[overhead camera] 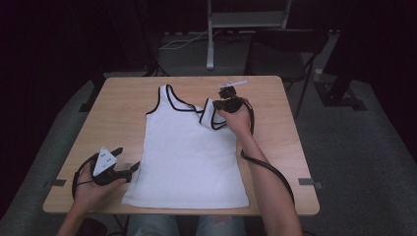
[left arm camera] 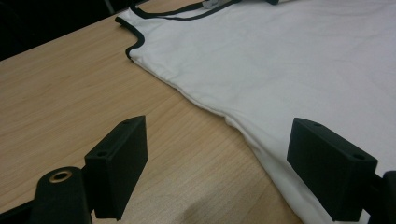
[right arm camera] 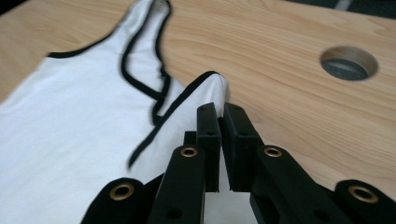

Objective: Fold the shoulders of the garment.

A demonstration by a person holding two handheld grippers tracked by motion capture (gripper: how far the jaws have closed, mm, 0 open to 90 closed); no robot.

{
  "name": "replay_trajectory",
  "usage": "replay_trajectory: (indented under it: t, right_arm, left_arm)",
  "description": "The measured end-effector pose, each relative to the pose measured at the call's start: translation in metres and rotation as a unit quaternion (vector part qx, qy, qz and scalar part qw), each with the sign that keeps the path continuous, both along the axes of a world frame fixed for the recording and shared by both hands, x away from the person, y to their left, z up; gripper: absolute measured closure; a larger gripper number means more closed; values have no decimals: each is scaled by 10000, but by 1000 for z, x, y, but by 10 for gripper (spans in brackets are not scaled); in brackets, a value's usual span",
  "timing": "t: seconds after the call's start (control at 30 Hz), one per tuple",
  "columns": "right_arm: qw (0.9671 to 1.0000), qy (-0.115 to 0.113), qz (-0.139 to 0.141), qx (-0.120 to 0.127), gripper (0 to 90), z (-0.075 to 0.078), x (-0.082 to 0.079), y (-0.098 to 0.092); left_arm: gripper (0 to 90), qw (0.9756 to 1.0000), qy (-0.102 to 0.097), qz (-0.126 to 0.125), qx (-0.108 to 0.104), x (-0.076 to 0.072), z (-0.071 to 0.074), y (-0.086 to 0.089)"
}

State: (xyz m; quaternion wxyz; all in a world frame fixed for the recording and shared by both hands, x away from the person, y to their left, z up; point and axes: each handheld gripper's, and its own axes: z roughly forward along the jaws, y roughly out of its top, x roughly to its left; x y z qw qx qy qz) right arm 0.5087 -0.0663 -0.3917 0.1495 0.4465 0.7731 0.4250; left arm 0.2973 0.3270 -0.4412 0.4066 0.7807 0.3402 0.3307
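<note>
**Right strap pinched, the fold runs back toward my side**

I have the white tank top [overhead camera: 189, 152] lying flat on the worktop [overhead camera: 118, 105], its long axis running from the hem at my edge away to the straps at the far end. My right tongs [right arm camera: 221, 109] are clamped on the right shoulder strap [overhead camera: 210, 114], lifted just off the wood; in the right gripper view the cloth bunches between the pads. My left tongs [left arm camera: 217, 163] stand wide and hold nothing, at the left hem corner, one pad over wood, the other over cloth. Judging the next move: the body lies below and toward me from the held strap, so the right hand is the one to carry it.
</note>
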Motion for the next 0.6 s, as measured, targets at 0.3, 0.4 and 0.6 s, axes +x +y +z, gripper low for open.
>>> replay_trajectory:
  t: [0.3, 0.4, 0.6]
  right_arm:
    - [9993, -60, 347, 160, 861, 0, -22, 8]
    - [9991, -75, 387, 180, 861, 1, -25, 8]
    - [9987, -137, 468, 160, 861, 4, -31, 12]
  left_arm:
    - [203, 10000, -10, -3, 33, 0, 0, -1]
    - [202, 10000, -10, 0, 32, 0, 0, -1]
    - [202, 10000, -13, 2, 35, 0, 0, -1]
